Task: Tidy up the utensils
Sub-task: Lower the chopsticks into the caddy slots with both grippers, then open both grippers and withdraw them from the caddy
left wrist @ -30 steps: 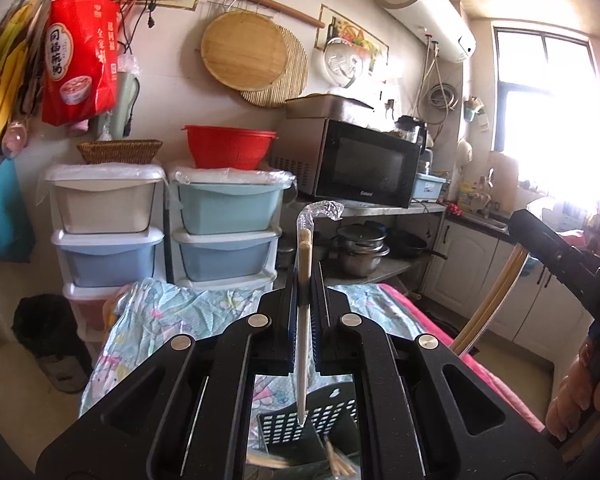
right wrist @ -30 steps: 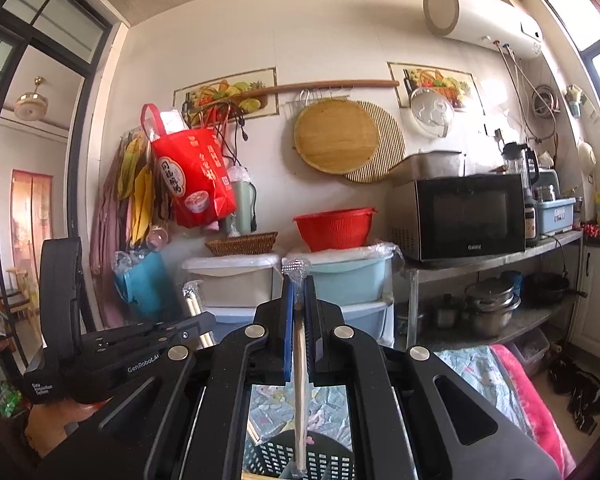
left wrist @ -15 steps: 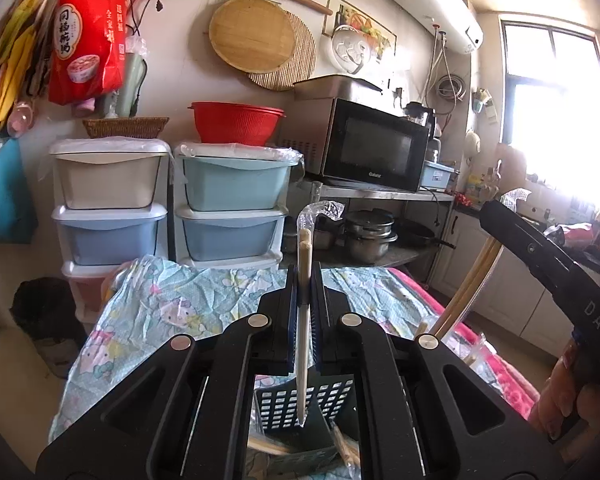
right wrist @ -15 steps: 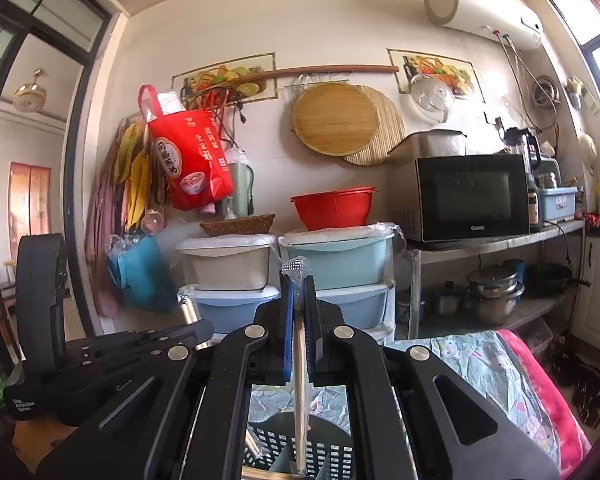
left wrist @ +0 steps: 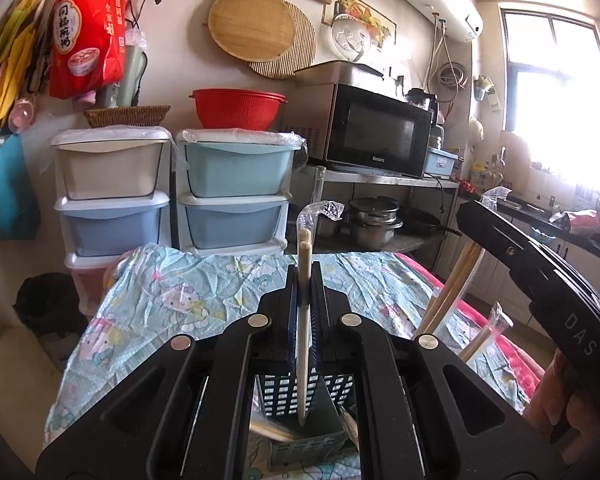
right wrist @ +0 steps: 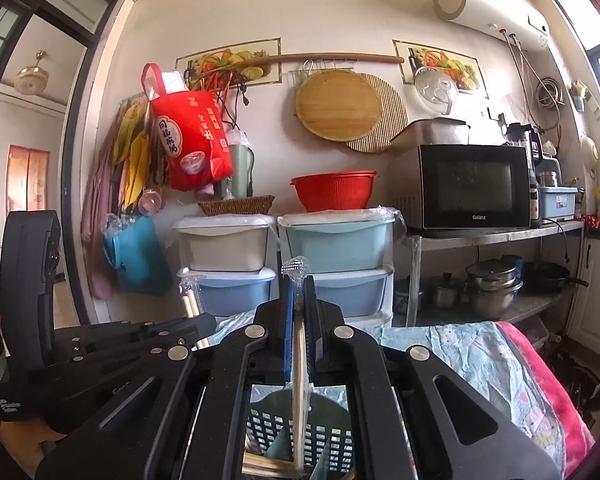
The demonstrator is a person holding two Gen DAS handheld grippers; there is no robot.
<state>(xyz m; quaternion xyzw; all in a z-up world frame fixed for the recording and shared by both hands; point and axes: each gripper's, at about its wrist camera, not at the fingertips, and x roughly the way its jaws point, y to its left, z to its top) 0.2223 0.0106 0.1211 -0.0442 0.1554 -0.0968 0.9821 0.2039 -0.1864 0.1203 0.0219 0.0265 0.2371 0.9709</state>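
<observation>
Gripping wrapped chopsticks (left wrist: 304, 320) upright (both jaws clamped) above basket (left wrist: 280, 398).

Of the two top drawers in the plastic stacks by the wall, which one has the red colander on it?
The pale blue top drawer, in the stack nearer the black microwave. The red colander sits on it; the white top drawer beside it carries a woven wicker basket instead.

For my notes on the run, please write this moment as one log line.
left gripper: shut on wrapped chopsticks | right gripper: shut on second wrapped pair | both above dark basket | not yet released
</observation>
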